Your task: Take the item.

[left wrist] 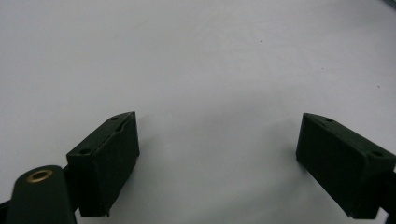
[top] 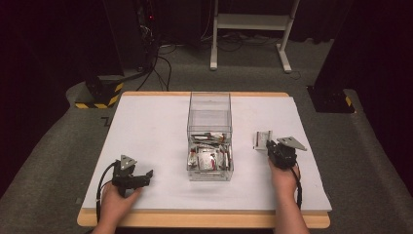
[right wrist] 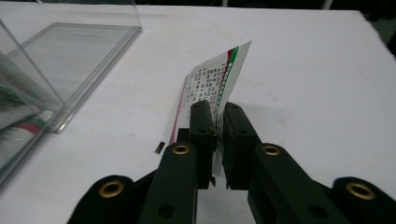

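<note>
Right gripper (right wrist: 218, 109) jaws narrow, thin white printed sachet (right wrist: 212, 81) between them, grip seemingly loose; clear plastic box (top: 210, 131) left; left gripper (left wrist: 219, 140) jaws wide over white desk (top: 146, 131).

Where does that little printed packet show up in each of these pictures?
High view: packet right of the clear box, at the right hand-held gripper.
Left gripper view: not in it.
Right gripper view: centre, upright between the jaws.
Shared landmark: the clear box.
</note>
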`<state>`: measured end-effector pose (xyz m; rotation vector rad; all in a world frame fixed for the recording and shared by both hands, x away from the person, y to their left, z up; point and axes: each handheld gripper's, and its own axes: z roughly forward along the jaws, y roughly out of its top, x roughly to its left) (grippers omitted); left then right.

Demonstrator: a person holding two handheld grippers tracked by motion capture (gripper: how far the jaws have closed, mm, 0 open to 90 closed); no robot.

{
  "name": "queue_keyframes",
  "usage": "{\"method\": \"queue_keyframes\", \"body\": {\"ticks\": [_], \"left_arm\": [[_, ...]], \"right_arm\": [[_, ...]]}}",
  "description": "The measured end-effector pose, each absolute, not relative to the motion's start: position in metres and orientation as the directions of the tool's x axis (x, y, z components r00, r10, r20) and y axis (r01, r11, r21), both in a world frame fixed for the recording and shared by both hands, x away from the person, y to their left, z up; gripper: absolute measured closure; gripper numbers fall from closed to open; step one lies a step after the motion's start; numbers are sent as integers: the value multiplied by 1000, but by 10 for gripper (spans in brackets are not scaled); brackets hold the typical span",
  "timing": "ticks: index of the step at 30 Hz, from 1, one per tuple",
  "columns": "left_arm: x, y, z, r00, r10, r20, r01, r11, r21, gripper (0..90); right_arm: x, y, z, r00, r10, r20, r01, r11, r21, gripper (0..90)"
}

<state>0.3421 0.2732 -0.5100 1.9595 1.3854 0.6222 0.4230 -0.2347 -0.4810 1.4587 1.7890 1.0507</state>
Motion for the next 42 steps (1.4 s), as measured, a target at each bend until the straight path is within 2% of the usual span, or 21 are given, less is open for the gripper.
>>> {"method": "queue_keyframes", "body": {"ticks": [11,27,42], "left_arm": [[342,273,-510,329,944,11,636,-230,737,135],[342,273,-510,328,945,11,636,-229,737,134],[342,273,-510,328,945,11,636,-229,737,135]], "right_arm": [[422,-245,-475,-157,988,-11,486,87,869,662],[418,-233,-470,-210,978,-18,481,119,869,574],[410,-207,-473,-301,953,-29,491,181,852,460]]}}
